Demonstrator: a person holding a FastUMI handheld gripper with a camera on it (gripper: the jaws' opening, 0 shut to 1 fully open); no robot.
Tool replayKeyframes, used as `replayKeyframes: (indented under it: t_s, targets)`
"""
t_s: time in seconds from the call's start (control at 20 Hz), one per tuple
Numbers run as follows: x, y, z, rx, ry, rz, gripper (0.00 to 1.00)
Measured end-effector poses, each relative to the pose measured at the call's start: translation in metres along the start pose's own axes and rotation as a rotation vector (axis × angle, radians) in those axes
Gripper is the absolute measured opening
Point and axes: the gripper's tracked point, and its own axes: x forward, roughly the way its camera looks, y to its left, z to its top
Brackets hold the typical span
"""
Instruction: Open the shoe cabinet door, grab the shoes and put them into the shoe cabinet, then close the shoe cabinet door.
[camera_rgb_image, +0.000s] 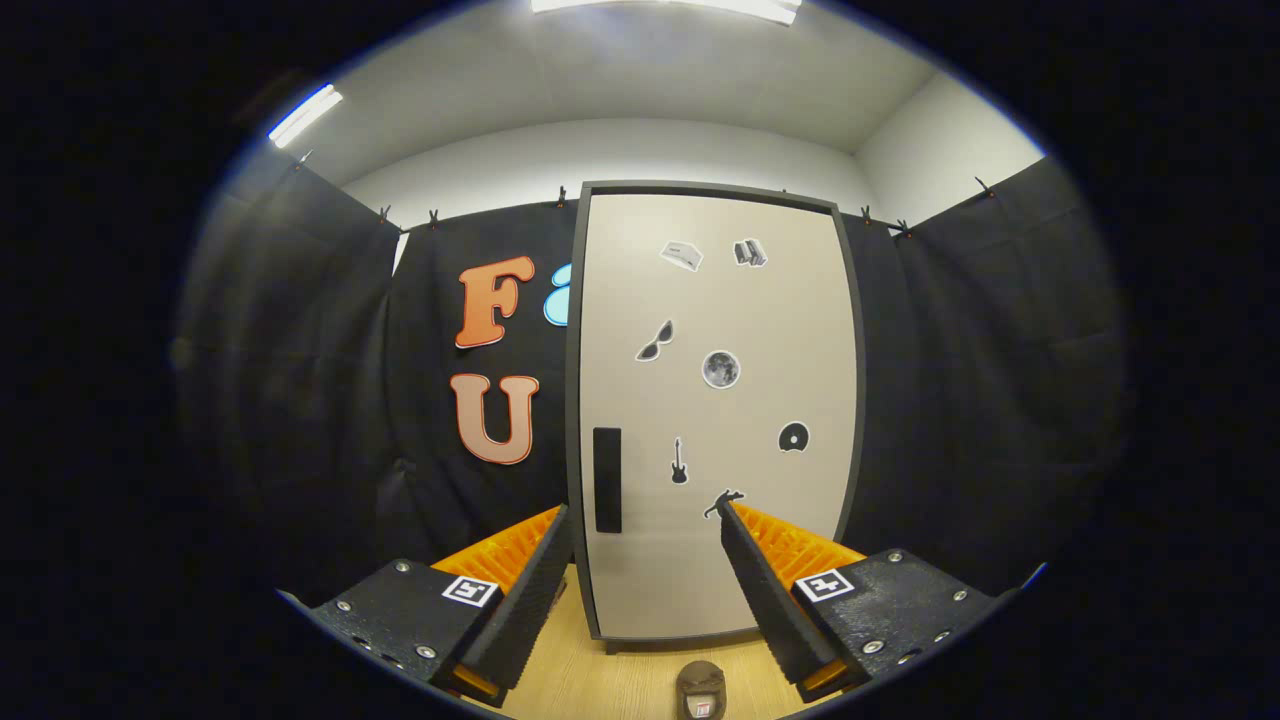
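Note:
The shoe cabinet (715, 400) stands straight ahead, a tall beige door in a dark frame, shut, with several small stickers on it. Its black vertical handle (607, 479) sits low on the door's left side, just beyond my left finger's tip. My gripper (645, 512) is open, fingers spread wide with nothing between them, pointing at the lower part of the door. A brown shoe (700, 688) lies on the wooden floor below and between my fingers, in front of the cabinet's base.
Black cloth walls close in on both sides of the cabinet. The light wooden floor (600, 680) runs from the cabinet's foot toward me.

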Motion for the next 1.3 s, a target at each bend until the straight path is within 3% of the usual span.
replayKeyframes:
  t_s: [0.4,0.6,1.0,1.2,1.3]
  targets:
    - [0.071,0.026,-0.001,0.004,-0.022,0.033,0.92]
    - [0.109,0.029,-0.008,0.007,-0.007,0.043,0.87]
    - [0.17,0.042,-0.037,0.027,0.05,0.073,0.68]
    - [0.184,0.045,-0.048,0.013,0.079,0.071,0.54]
    - [0.185,0.044,-0.048,0.008,0.077,0.058,0.43]
